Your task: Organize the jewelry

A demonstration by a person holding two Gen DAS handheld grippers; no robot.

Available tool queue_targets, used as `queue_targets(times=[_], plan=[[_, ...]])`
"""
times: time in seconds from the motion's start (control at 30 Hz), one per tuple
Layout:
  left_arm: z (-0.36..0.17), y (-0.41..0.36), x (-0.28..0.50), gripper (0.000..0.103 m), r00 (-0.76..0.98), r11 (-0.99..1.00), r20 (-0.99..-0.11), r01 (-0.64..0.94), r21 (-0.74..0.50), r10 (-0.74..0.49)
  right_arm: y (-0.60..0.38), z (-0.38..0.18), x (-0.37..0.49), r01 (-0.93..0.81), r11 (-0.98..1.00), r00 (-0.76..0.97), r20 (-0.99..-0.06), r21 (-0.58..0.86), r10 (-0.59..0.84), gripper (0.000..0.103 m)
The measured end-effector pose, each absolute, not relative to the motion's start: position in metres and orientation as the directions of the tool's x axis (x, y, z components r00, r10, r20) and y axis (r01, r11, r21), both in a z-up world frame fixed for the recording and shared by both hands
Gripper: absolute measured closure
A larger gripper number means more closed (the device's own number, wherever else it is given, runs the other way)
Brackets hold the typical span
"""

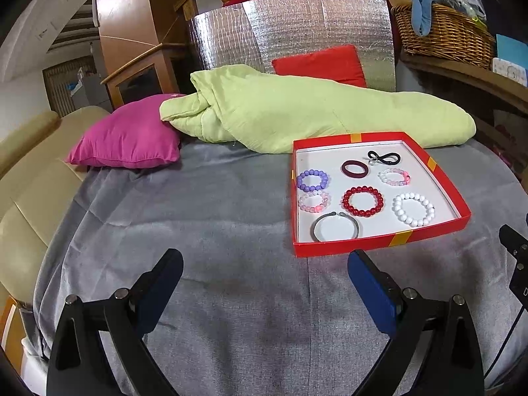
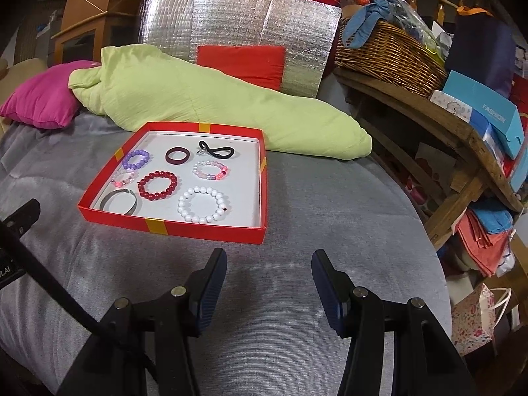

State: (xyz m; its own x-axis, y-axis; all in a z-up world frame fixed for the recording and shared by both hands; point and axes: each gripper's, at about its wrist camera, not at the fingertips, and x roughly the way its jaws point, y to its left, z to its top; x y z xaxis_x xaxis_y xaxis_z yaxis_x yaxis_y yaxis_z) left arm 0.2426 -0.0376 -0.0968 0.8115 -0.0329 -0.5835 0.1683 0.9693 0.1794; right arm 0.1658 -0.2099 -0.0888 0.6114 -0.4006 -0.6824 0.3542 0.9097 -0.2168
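Observation:
A red box lid lies on the grey bedspread and holds several bracelets: purple beads, red beads, white beads, two pink-and-clear ones, a maroon band, a grey open bangle and a black clasp cord. My left gripper is open and empty, below and left of the lid. My right gripper is open and empty, just in front of the lid's near right corner.
A light green quilt lies behind the lid. A magenta pillow sits at the left. A red cushion leans on a silver foil panel. A wooden shelf with a wicker basket and boxes stands on the right.

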Motion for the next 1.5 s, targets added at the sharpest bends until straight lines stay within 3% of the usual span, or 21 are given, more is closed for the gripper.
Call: queue_targets(times=[1.07,1.5], plan=[[-0.092,-0.026,0.241,0.003,0.820,0.974,-0.573,0.135,0.182,-0.007,-0.208,-0.089,0.169,0.369,0.914,0.617,-0.690,-0.172,-0.379,0.045],[-0.094,-0.029,0.239,0.003,0.813,0.970,-0.582,0.157,0.186,-0.020,-0.218,-0.090,0.168,0.346,0.938,0.648,-0.723,0.001,-0.238,0.044]])
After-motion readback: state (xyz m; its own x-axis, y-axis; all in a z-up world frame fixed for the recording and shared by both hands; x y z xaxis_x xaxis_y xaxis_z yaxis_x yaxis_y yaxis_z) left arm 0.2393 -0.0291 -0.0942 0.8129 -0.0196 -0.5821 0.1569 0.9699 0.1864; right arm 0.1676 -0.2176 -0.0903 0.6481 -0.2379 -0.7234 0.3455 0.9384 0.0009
